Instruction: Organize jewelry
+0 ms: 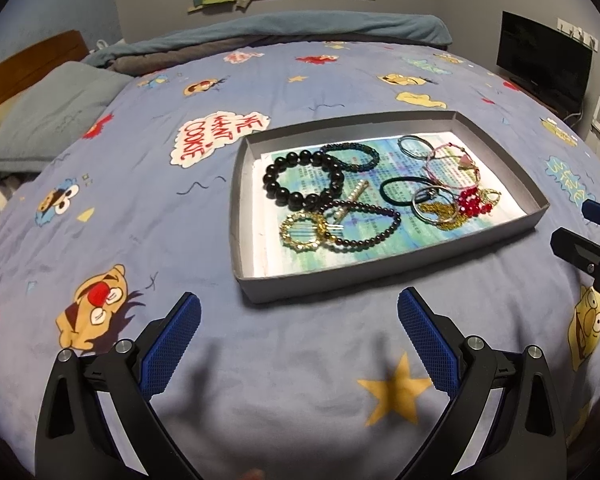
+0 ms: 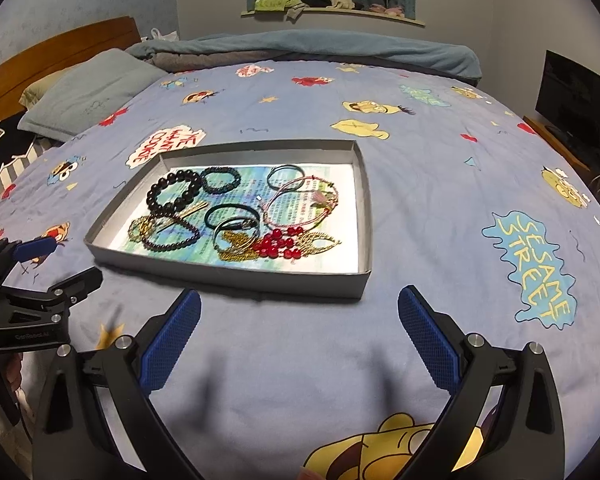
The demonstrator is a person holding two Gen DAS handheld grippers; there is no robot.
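Jewelry all sits piled in a shallow grey cardboard tray (image 1: 380, 270) on a blue cartoon-print bedspread (image 1: 140, 200), roughly 12 o'clock from both grippers. The left gripper (image 1: 299, 336) hangs just above the cover with its blue pads spread wide and nothing between them; the tray's near wall is just past its fingertips. The right gripper (image 2: 299, 336) is the same story, wide apart and empty, tray just ahead and a bit toward 11 o'clock.

Inside the tray, on a printed paper liner, a chunky black bead bracelet (image 1: 302, 178) lies at about 10 o'clock of the tray, with a dark braided bracelet (image 1: 352, 156) touching it at 12. A gold ring-shaped piece (image 1: 302, 232) sits at 7 o'clock, overlapping a string of small dark beads (image 1: 364, 224). A pale hair clip (image 1: 350, 204) lies across those two. Over at 3 to 4 o'clock there's a tangle: red bead cluster (image 1: 473, 202), gold chain (image 1: 440, 210), silver hoops (image 1: 434, 202), a black hair tie (image 1: 404, 190), pink cord bracelets (image 1: 452, 162).

In the left view the right gripper pokes in at 3 o'clock; in the right view the left one shows at 9.
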